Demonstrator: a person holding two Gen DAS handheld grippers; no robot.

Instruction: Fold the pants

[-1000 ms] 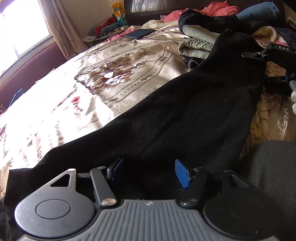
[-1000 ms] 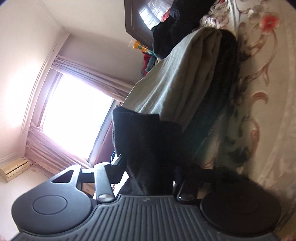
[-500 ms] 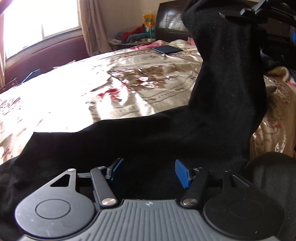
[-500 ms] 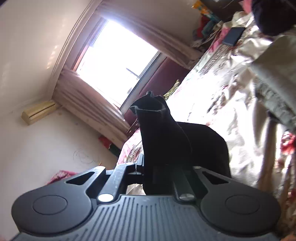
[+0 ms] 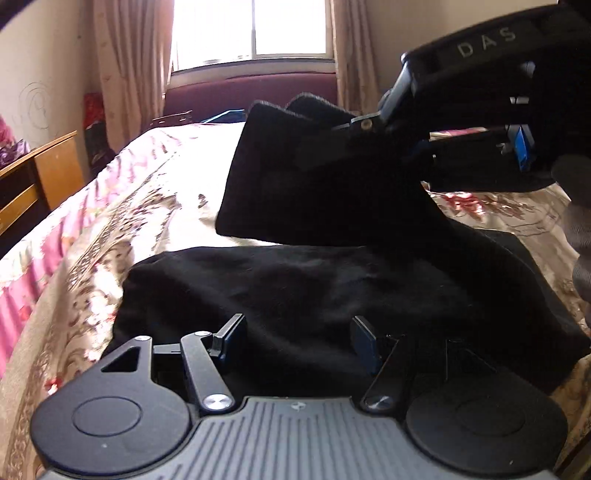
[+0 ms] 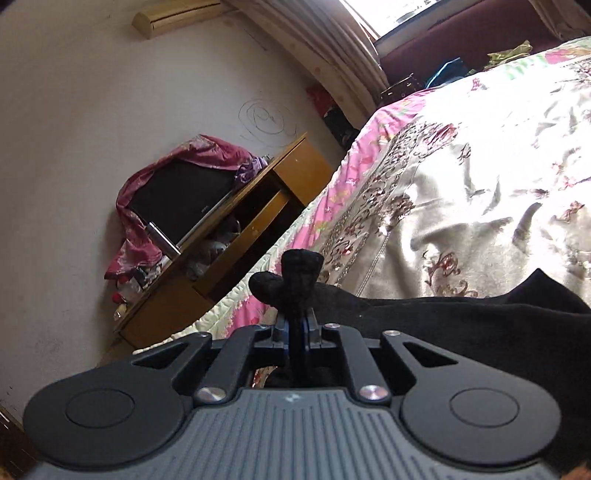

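Black pants (image 5: 314,288) lie on the floral bedspread (image 5: 122,225). My right gripper (image 6: 295,326) is shut on one end of the pants (image 6: 295,280), which sticks up between its pads. In the left wrist view the right gripper (image 5: 376,123) holds that end lifted over the part of the pants lying flat, so the cloth doubles back over itself. My left gripper (image 5: 297,339) is open and low over the near edge of the pants, with black cloth between and below its fingers.
A wooden cabinet (image 6: 236,229) with a screen under a red cloth (image 6: 173,192) stands by the wall left of the bed. A window (image 5: 255,29) with curtains and a dark red bench are beyond the bed's far end.
My right gripper has carried the held end of the pants across and down over the flat part, toward the window end. Both views have swung round. The left gripper stays open.
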